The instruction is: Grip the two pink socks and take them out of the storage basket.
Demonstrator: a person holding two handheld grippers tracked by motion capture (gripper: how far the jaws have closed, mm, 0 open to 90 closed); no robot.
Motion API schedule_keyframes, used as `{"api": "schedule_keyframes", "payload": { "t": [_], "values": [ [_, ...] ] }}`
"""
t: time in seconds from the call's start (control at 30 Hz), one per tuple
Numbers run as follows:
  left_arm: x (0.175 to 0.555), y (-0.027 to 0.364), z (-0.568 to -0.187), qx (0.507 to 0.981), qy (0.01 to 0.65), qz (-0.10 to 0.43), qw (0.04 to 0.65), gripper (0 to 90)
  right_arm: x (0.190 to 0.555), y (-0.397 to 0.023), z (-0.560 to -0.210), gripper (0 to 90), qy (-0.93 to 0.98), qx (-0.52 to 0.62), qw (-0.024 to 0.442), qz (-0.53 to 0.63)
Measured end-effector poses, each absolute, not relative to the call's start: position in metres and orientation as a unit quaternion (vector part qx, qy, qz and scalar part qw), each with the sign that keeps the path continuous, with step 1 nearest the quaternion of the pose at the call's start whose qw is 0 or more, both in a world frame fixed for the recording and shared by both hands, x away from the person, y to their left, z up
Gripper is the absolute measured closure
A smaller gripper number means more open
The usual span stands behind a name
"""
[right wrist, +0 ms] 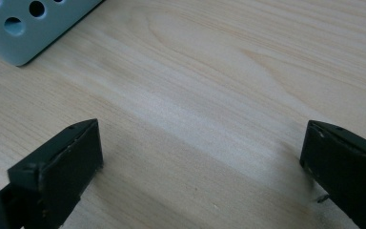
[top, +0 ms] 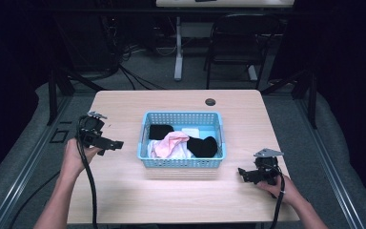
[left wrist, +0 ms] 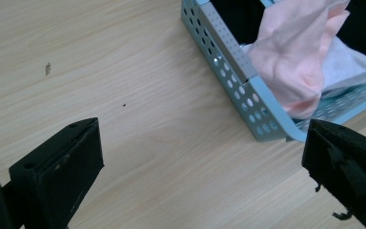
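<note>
A light blue perforated basket (top: 181,163) stands in the middle of the wooden table (top: 124,200). It holds a pink cloth (top: 169,143), black cloths (top: 203,147) and something white (top: 190,131). My left gripper (top: 116,144) hovers left of the basket, open, nothing between its jaws. In the left gripper view the basket's corner (left wrist: 262,121) and the pink cloth (left wrist: 295,52) lie ahead to the right. My right gripper (top: 242,172) sits near the table's front right, open and empty. The right gripper view has the basket's corner (right wrist: 24,28) at top left.
A round cable hole (top: 210,101) sits near the table's far edge. Beyond the table stand a black chair (top: 238,43) and a white desk leg (top: 178,52). Bare wood (top: 181,195) lies in front of the basket and on both sides.
</note>
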State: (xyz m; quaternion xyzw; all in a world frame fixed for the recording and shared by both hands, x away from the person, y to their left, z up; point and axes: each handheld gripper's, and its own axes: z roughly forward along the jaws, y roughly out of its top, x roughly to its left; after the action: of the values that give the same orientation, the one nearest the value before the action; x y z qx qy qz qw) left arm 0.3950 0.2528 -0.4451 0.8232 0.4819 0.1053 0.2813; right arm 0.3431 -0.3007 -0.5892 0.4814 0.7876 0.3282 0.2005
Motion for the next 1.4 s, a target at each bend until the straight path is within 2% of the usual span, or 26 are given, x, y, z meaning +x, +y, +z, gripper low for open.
{"api": "schedule_keyframes", "payload": {
  "t": [0.57,1.2,1.3,1.4],
  "values": [
    [0.43,0.198,-0.436,0.855,0.437,0.076,0.269,0.3,0.343,-0.301,-0.589,0.0,0.788,0.481,0.2,0.328],
    [0.459,0.121,-0.458,0.893,0.384,0.036,0.231,0.5,0.343,-0.301,-0.589,0.0,0.788,0.481,0.2,0.329],
    [0.461,0.114,-0.462,0.897,0.377,0.035,0.228,1.6,0.343,-0.301,-0.589,0.0,0.788,0.481,0.2,0.329],
    [0.463,0.106,-0.467,0.899,0.374,0.029,0.225,6.4,0.343,-0.301,-0.589,0.0,0.788,0.481,0.2,0.329]
  ]
}}
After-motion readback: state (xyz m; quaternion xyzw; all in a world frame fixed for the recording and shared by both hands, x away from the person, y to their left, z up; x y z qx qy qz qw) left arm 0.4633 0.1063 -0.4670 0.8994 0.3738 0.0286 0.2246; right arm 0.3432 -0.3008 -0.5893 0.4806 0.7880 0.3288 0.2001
